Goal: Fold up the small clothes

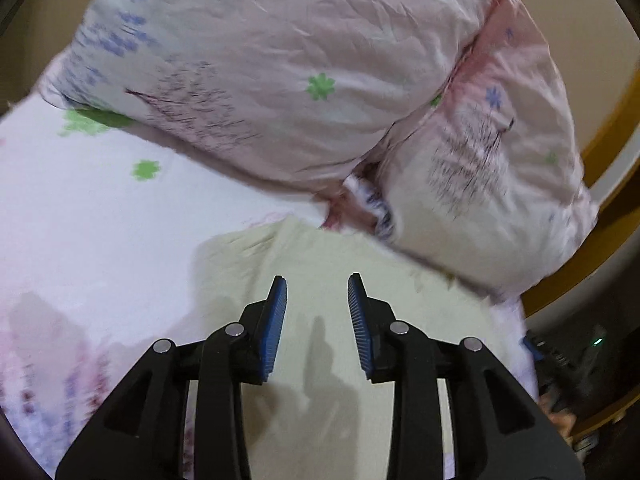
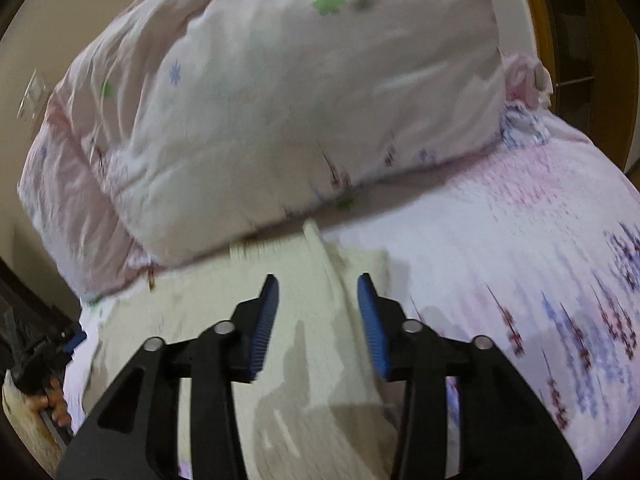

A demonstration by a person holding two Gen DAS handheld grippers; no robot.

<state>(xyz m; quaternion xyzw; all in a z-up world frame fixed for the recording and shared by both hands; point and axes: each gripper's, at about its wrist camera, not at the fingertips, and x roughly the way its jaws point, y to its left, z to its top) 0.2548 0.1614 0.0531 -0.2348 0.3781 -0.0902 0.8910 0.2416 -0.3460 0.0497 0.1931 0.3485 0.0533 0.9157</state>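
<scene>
While both grippers hang over the bed, the count is pretty short: one small garment (image 1: pixel 320 280), one big duvet (image 1: pixel 280 80), one sheet (image 1: pixel 80 220), two grippers.

The garment is the task's thing, a pale cream-yellow piece of soft cloth lying mostly flat on the sheet, right under both sets of fingers. In the right wrist view it (image 2: pixel 320 320) has a raised ridge or fold running up its middle and a ribbed-looking edge at the far end, just by the duvet's lower edge. What kind of clothing it is can't be told, the shots are blurry.

The left gripper (image 1: pixel 317 286) has its jaws partly open, a clear gap between the two blue ribbed pads (image 1: pixel 276 320), nothing clamped, just cloth below. The right gripper (image 2: pixel 318 286) is the same deal: partly open, empty, with the garment's ridge showing in the gap.

The duvet is puffy and crinkled, pinkish-white with green and blue flowers and dark twiggy prints, bunched into rounded lumps behind the garment. The sheet is smooth, white-pink, with green blobs and purple-red sprigs (image 2: pixel 560 340).

The fingers are black plastic with silver round pins (image 1: pixel 235 329). At the left edge of the right wrist view, the other gripper (image 2: pixel 36 352) and a bit of hand (image 2: pixel 52 404) peek in.
</scene>
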